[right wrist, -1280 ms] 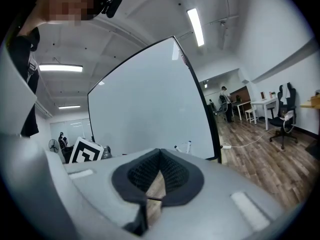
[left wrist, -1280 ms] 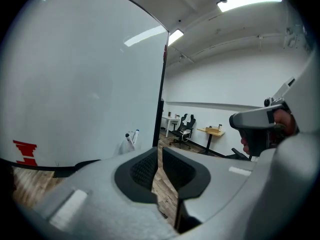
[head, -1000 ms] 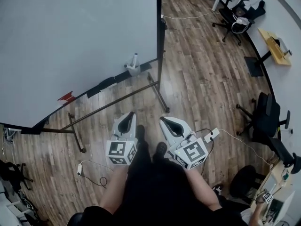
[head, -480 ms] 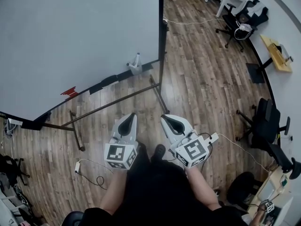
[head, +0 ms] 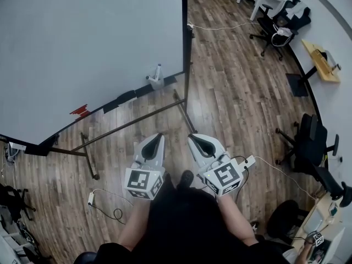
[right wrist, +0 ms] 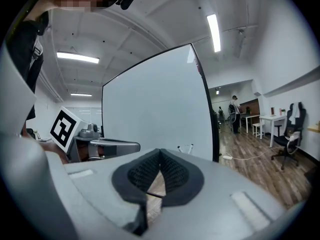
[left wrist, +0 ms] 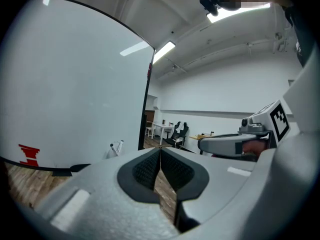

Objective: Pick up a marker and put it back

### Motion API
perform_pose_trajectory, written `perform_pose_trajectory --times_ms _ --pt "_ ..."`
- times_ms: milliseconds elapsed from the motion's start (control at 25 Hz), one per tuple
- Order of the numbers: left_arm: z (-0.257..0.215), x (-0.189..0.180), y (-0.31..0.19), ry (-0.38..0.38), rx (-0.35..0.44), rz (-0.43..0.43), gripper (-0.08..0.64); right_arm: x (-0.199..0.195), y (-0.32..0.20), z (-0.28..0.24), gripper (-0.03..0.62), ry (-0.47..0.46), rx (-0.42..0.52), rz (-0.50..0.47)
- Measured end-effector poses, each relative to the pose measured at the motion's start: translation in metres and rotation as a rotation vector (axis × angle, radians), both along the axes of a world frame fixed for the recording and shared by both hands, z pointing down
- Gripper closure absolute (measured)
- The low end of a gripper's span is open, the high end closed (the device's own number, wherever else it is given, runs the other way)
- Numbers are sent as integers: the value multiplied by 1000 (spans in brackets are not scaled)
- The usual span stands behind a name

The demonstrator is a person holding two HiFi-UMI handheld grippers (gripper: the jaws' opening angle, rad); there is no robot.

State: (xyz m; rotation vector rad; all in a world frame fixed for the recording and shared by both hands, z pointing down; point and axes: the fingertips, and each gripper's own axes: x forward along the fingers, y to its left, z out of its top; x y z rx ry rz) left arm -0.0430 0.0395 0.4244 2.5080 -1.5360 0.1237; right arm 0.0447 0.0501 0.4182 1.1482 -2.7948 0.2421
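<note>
Head view: person stands on wood floor (head: 236, 92) facing a big whiteboard (head: 93, 48). Left gripper (head: 155, 138) and right gripper (head: 195, 139) are held side by side low in front of the body, tips pointing toward the board. The marker (head: 158, 69) sits in a small holder (head: 156, 82) at the board's lower edge near its right corner, long axis near upright and a bit tilted. A red mark (head: 78, 111) is further left on the same edge. The marker lies ahead of both grippers and well apart from them, almost straight ahead of the left one, so the left looks nearer.

Left gripper view: jaws clenched pad to pad, nothing between them, only floor showing through the slit below. Marker and holder show small, left of the jaw line, against the board's base. There may be two sticks splayed in the holder; too small to be sure.

Right gripper view: jaws also pressed together and empty. The marker shows just right of the jaw line, by the board's right edge.

Judgement: pick not begun. A gripper has to reach forward, spread its jaws and close across the shaft.
</note>
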Motion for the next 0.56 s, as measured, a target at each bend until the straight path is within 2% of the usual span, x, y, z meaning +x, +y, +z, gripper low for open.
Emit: perform_pose_trajectory --times_ms 560 --pt "3 -2 -1 21 -8 5 548 -8 -2 6 589 14 -13 -29"
